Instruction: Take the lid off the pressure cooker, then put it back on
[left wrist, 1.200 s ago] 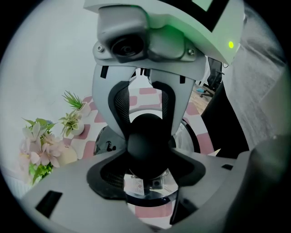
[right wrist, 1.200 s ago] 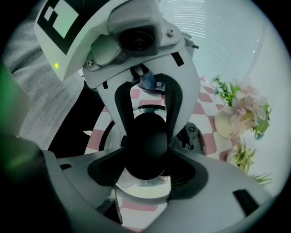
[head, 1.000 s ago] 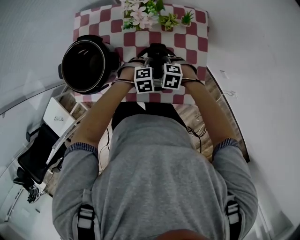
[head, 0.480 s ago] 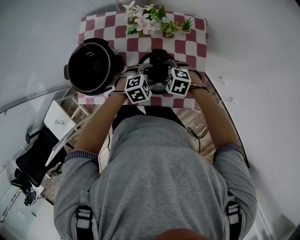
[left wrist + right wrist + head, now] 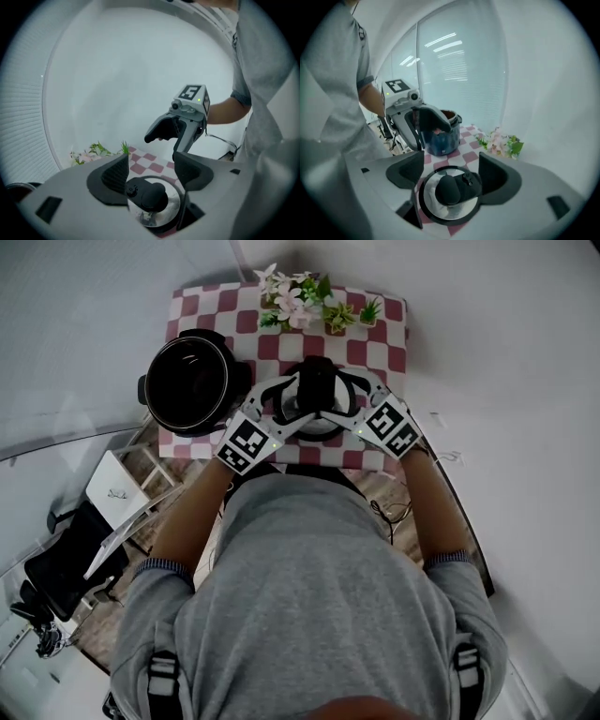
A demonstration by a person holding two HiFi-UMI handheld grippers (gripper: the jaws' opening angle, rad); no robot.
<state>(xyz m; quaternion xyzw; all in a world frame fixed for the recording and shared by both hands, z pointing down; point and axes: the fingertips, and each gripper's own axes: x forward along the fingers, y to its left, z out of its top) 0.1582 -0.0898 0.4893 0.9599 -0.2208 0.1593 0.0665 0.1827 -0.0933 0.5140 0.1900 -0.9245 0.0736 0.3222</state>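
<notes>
The open pressure cooker pot (image 5: 192, 382) stands at the left of the checked table (image 5: 380, 348); it also shows in the right gripper view (image 5: 445, 136). Its round steel lid (image 5: 314, 409) with a black handle lies flat on the cloth beside it, to the right. My left gripper (image 5: 279, 413) reaches in from the lid's left and my right gripper (image 5: 352, 409) from its right. Both are open. In the left gripper view the lid (image 5: 152, 201) sits below the spread jaws (image 5: 150, 173), handle between them untouched. The right gripper view shows the same lid (image 5: 450, 192) under its jaws (image 5: 451, 171).
Potted flowers and small plants (image 5: 305, 298) line the table's far edge. A white stool (image 5: 117, 488) and a black chair (image 5: 61, 563) stand on the floor to the left. A wall lies behind and to the right of the table.
The two grippers were bunched together over the lid; now they have swung apart to either side, so the lid shows between them. The pot has not moved.
</notes>
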